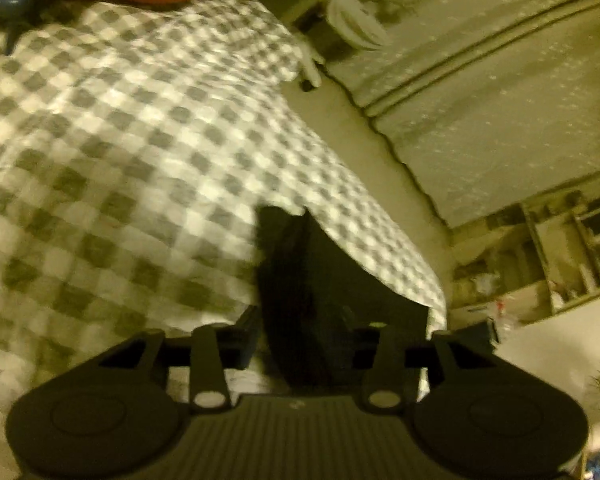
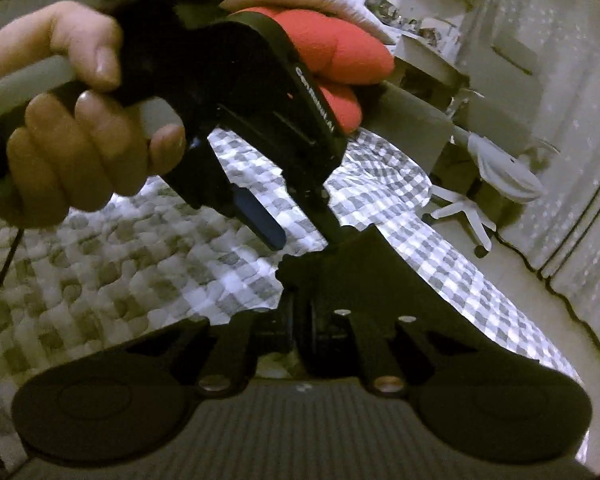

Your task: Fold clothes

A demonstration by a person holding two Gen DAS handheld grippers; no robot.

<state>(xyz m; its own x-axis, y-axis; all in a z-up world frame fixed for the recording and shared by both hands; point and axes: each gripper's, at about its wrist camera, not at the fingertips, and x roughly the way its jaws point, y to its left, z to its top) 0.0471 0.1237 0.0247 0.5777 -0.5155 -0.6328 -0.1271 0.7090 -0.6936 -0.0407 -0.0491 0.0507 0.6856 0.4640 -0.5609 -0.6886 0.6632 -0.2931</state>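
The black garment is up off the checked bedspread, hanging bunched between your two tools rather than lying flat on it.

Your right gripper has its jaws drawn almost together, with a dark edge of the cloth pinched in the narrow gap. On your left gripper the jaws stand partly apart and the cloth fills the space between them. In the right wrist view its tip meets the garment's top edge, but motion blur means you cannot tell whether that pinch is firm.

No crease or finished layer can be made out in the dark, blurred cloth. This could be the garment lifted to be spread out, or an edge being carried over for a fold. No stack of folded clothes shows on the bed.

The side plate of the left gripper, held in your left hand, has a line of white lettering, but it is too blurred to read. A red cushion lies at the head of the bed, and a white office chair stands beside it.
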